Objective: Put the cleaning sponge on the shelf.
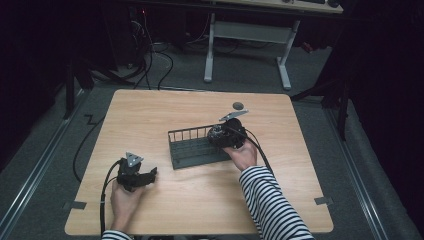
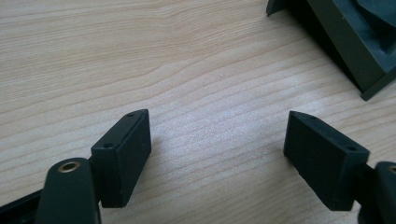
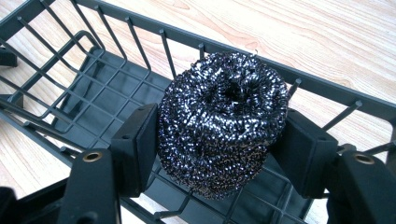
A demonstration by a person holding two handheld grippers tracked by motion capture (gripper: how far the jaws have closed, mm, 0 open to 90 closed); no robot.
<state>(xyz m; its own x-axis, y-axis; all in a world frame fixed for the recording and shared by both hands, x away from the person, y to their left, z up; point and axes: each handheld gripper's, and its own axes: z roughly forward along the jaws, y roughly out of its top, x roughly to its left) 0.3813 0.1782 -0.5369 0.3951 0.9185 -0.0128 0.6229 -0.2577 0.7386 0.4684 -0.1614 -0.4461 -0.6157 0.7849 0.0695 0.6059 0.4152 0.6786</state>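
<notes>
A dark wire rack [image 1: 192, 152] stands in the middle of the wooden table [image 1: 150, 115]. Over its right end my right gripper [image 1: 227, 134] holds a steel wool scourer [image 1: 218, 134]. In the right gripper view the scourer [image 3: 222, 121] is a shiny dark ball, and both pads of the right gripper [image 3: 219, 140] press on its sides above the rack's floor [image 3: 107, 93]. My left gripper [image 1: 150, 176] rests low at the near left of the table. Its jaws stand wide apart over bare wood, with nothing between them [image 2: 217, 144].
A small dark disc [image 1: 238, 105] lies on the table behind the rack. A corner of the rack [image 2: 355, 42] shows at the upper right of the left gripper view. Beyond the far edge are a desk's white legs [image 1: 209, 55] and cables on the floor.
</notes>
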